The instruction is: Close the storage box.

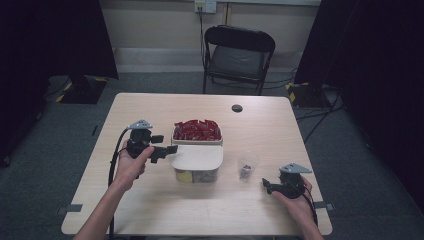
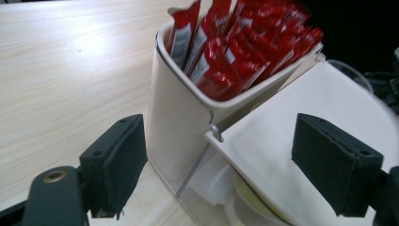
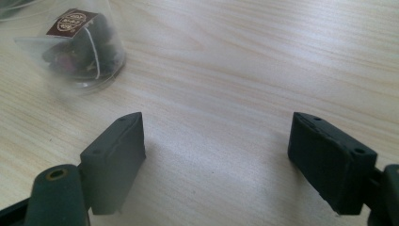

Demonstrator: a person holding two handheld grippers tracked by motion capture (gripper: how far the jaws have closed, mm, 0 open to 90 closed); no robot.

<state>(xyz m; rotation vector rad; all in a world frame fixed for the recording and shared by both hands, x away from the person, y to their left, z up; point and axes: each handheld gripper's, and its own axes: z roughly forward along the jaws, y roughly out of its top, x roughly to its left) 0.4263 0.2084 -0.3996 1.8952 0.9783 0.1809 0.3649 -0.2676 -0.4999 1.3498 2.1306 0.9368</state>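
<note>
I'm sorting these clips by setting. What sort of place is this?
Probably a recording room or lab, not a home: black curtains flank the light wooden table, a lone black folding chair stands behind it, and cables trail across grey carpet.

Left forearm: enters from bottom left of the high view, angled up toward frame centre.
Left hand (image 1: 131,165): wrapped round the gripper body, left of centre.
Left gripper (image 1: 170,149): raised, pointing toward the right of the frame; jaws spread wide, nothing pressed between the pads.
Right hand (image 1: 296,204): low at the lower right of the frame.
Right gripper (image 1: 265,184): pointing left, jaws wide apart, pads bare.
</note>
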